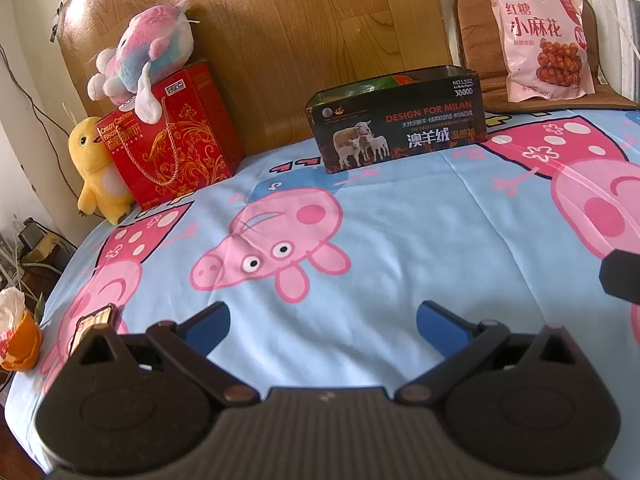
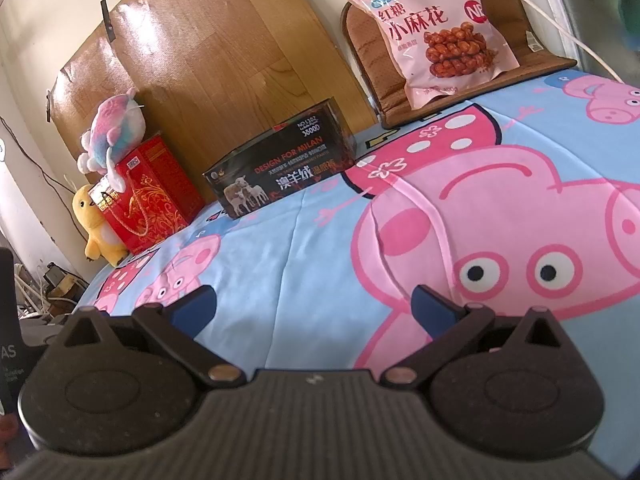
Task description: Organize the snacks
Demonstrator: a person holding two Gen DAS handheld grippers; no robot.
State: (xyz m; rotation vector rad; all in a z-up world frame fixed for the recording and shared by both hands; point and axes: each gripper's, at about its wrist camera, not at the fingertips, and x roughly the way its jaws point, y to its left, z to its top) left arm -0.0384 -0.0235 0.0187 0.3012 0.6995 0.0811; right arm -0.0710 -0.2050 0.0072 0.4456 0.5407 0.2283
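A black open box point(image 1: 400, 120) printed with sheep stands at the far side of the cartoon-pig cloth point(image 1: 400, 240); something green shows inside it. It also shows in the right wrist view point(image 2: 280, 168). A pink snack bag point(image 1: 540, 36) leans upright on a chair at the back right, also in the right wrist view point(image 2: 436, 28). A small snack packet point(image 1: 90, 324) lies at the cloth's left edge. My left gripper point(image 1: 322, 326) is open and empty, low over the cloth. My right gripper point(image 2: 314, 306) is open and empty too, well short of the box.
A red gift box point(image 1: 176, 140) stands at the far left with a pastel plush toy point(image 1: 148, 48) on top and a yellow plush duck point(image 1: 96, 168) beside it. A wooden board point(image 1: 300, 40) leans behind. An orange cup point(image 1: 20, 336) sits off the left edge.
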